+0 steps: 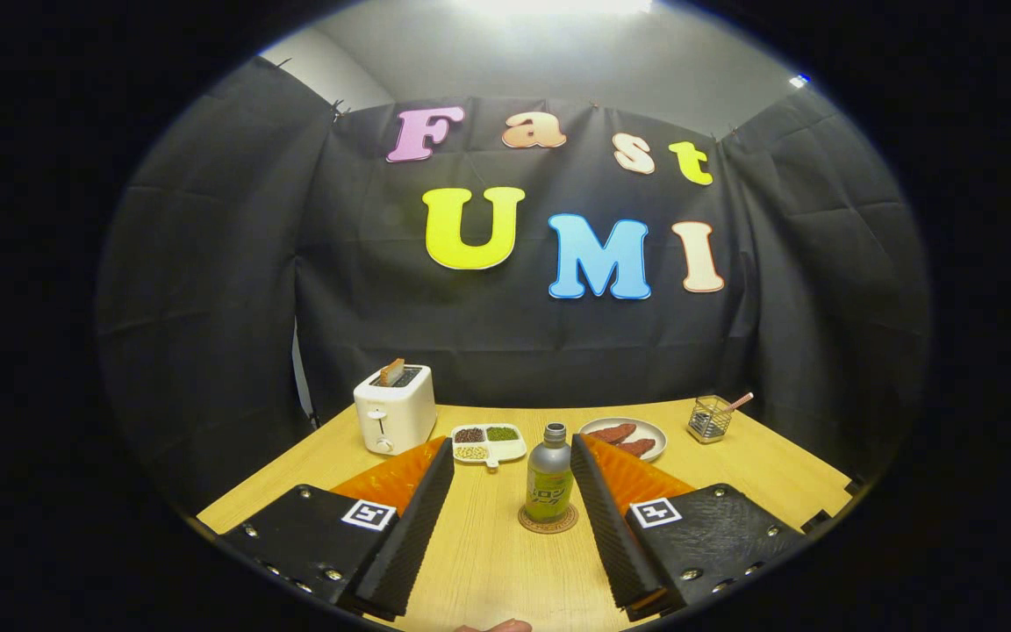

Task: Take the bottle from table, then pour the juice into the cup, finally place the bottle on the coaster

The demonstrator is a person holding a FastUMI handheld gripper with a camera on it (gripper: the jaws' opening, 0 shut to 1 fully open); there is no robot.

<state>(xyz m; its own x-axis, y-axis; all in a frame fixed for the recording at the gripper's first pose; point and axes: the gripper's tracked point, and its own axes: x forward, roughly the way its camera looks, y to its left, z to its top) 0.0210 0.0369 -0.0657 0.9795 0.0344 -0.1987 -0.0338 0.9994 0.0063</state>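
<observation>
A grey bottle (549, 474) with a green label and a cap stands upright on a round cork coaster (548, 521) on the wooden table (488, 562). It sits between the two fingertips, nearer the right one, and neither finger touches it. My gripper (512, 456) is open, its fingers spread wide on either side of the bottle. I see no cup that I can name for certain.
A white toaster (395, 409) with a slice in it stands at the back left. Beyond the bottle lie a divided dish of beans (488, 443) and a plate with reddish food (625, 436). A small glass holder with a stick (711, 418) stands at the back right.
</observation>
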